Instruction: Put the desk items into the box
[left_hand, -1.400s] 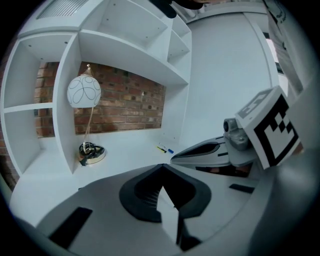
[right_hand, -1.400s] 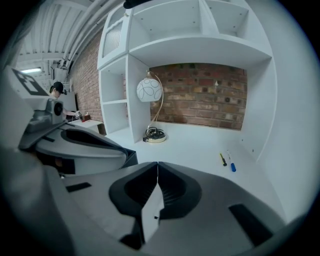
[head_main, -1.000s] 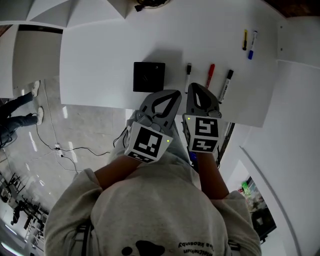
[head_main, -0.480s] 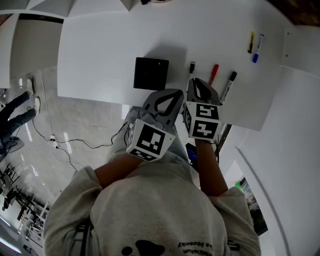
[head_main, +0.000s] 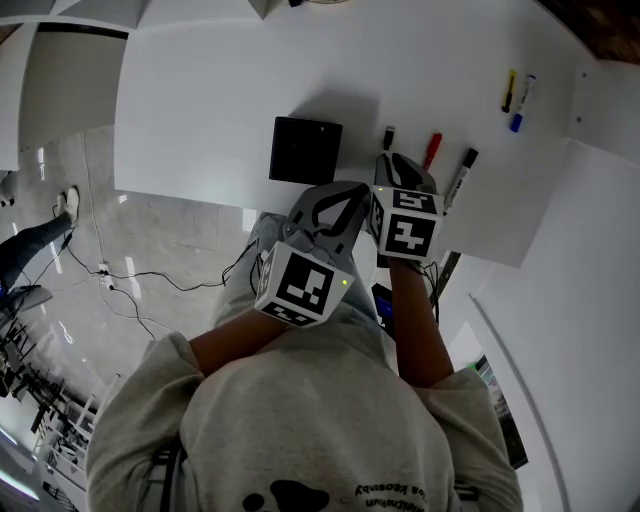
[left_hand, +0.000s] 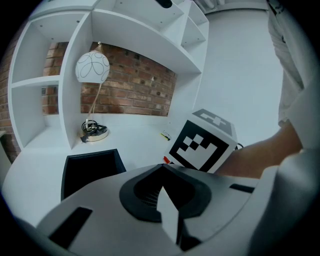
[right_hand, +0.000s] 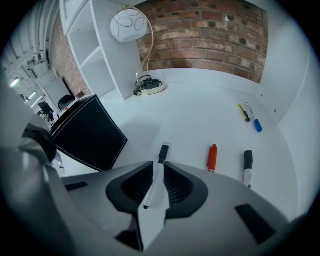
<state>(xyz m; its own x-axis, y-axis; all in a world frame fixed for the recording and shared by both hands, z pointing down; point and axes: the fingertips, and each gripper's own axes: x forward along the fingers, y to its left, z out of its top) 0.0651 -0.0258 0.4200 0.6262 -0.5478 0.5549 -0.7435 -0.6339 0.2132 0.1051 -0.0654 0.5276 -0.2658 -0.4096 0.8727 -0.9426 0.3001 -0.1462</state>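
Note:
A black open box stands near the white desk's front edge and shows at the left in both gripper views. Three markers lie to its right: a white one with a black cap, a red one, and a black-capped one. My right gripper is shut, low over the white marker, which runs along the slit between its jaws. My left gripper is shut and empty, at the desk's front edge right of the box.
A yellow pen and a blue pen lie farther back right. A globe lamp with its base stands at the back by white shelves. The desk's front edge drops to the floor.
My right gripper has moved forward from the desk's front edge, over the white marker's near end. The left gripper has edged forward slightly. The markers lie where they were.

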